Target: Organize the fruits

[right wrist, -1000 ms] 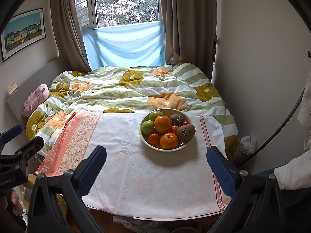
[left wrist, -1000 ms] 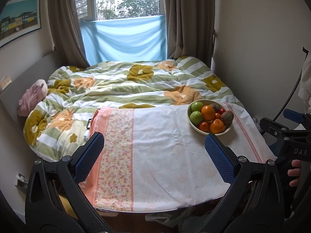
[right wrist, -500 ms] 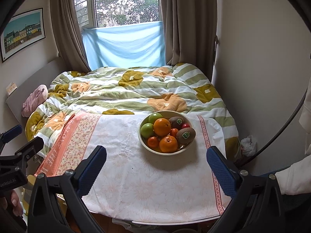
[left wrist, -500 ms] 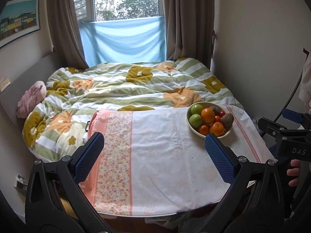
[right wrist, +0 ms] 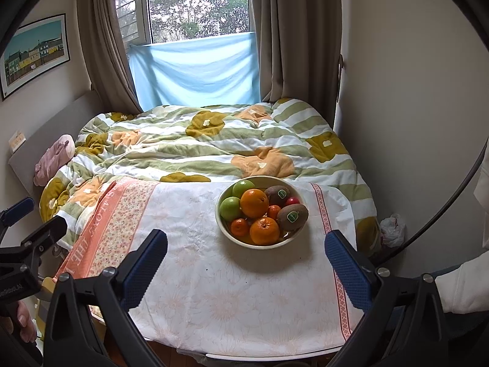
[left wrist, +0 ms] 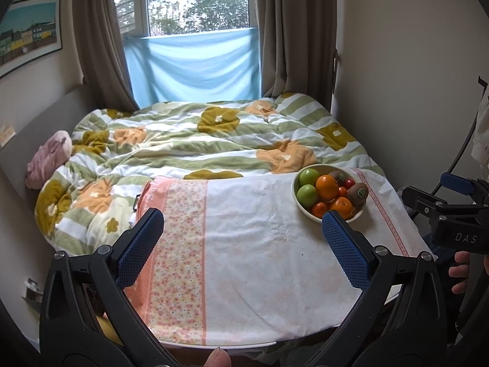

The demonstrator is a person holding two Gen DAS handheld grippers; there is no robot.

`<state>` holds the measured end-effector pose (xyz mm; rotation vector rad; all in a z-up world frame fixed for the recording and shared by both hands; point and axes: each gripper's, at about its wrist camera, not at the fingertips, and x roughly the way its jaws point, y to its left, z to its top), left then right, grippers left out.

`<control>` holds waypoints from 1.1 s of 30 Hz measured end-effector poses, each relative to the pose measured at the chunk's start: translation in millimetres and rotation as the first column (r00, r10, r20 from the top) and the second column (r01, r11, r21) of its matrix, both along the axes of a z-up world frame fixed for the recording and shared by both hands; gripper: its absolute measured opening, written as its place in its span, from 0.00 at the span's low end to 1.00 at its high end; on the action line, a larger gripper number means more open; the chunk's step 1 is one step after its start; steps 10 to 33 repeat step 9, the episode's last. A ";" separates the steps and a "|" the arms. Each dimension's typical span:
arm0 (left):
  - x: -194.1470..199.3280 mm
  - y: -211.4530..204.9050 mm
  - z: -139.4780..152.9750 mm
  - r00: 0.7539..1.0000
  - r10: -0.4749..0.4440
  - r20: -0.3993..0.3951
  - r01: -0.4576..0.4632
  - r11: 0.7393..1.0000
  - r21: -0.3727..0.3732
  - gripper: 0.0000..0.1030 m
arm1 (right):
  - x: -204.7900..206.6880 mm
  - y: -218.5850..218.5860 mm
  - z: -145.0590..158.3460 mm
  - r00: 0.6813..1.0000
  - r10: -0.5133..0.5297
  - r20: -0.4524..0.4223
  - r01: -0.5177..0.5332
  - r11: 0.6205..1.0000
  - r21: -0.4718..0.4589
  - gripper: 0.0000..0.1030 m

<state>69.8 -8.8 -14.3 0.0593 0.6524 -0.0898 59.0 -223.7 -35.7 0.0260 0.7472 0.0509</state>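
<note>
A cream bowl (right wrist: 224, 229) stands on a cloth-covered table (right wrist: 232, 299); it also shows in the left wrist view (left wrist: 295, 199) at the table's right side. It holds green apples (right wrist: 230, 208), oranges (right wrist: 254, 202), kiwis (right wrist: 292, 217) and small red fruit. My right gripper (right wrist: 244, 246) is open and empty, just short of the bowl's near rim. My left gripper (left wrist: 241, 226) is open and empty over the table's middle, left of the bowl. Each gripper shows at the edge of the other's view.
A bed with a green, white and orange flowered duvet (left wrist: 195, 140) lies right behind the table. A pink soft item (left wrist: 49, 162) lies at its left. Walls stand to the right and left. A window with curtains and a blue cloth (left wrist: 192, 67) is at the back.
Both grippers have moved a little forward toward the table, and the right one has drawn closer to the bowl. Both stay open.
</note>
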 end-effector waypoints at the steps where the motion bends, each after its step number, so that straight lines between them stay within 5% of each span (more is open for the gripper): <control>1: 0.4 -0.5 0.4 1.000 0.000 0.002 0.000 1.000 -0.001 1.00 | 0.1 -0.1 -0.1 1.000 0.000 0.000 0.000 1.000 0.000 1.00; 33: 6.8 -5.9 -2.0 1.000 0.008 0.009 -0.008 1.000 0.007 1.00 | 0.9 -0.8 -0.6 1.000 0.001 -0.001 -0.001 1.000 0.000 1.00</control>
